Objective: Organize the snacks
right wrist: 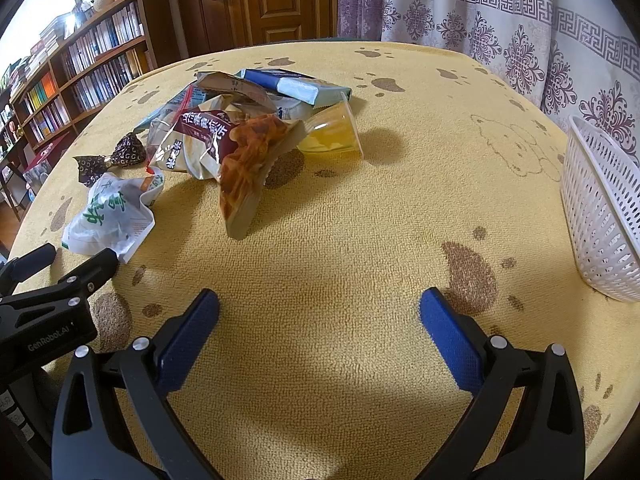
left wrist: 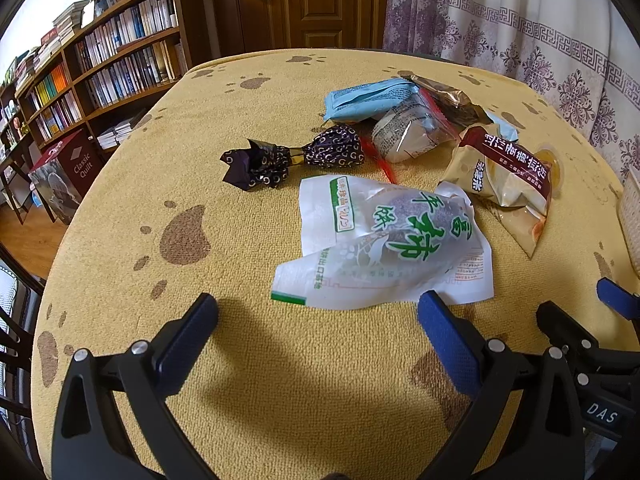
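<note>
Here, both tongs spread wide and pinching nothing, held low and side by side over the counter (left wrist: 280, 380).

Left tongs (left wrist: 319, 300) aimed at the white-and-green packet (left wrist: 384, 240), the nearest of the snacks. Right-hand finger just at that packet's near edge; whether touching, impossible to tell. Probably so held in order to close on this packet first.

Right tongs (right wrist: 320, 296) over bare cloth, between the snack pile and the white basket (right wrist: 600, 216), well apart from both. Likely kept midway so as to serve either side.

Snacks heaped loosely on the left part of the counter, overlapping, apparently unsorted:
- dark twist-wrapped sweet (left wrist: 296, 156), flat on the cloth just behind the white-and-green packet;
- blue packet (left wrist: 368, 100) at the back, resting partly on a clear pouch with a red strip (left wrist: 412, 132);
- tan-and-maroon bag (left wrist: 504, 176), leaning on the heap with one end propped up;
- clear jelly cup (right wrist: 332, 132), tipped on its side at the right flank of the pile.

Basket at the right edge of the counter, its inside hidden from both views. Judged to be the receptacle, hence set within the right tongs' reach.

Task judged near its start. Crinkled film likely slippery, so best pinched at a flat sealed edge.
</note>
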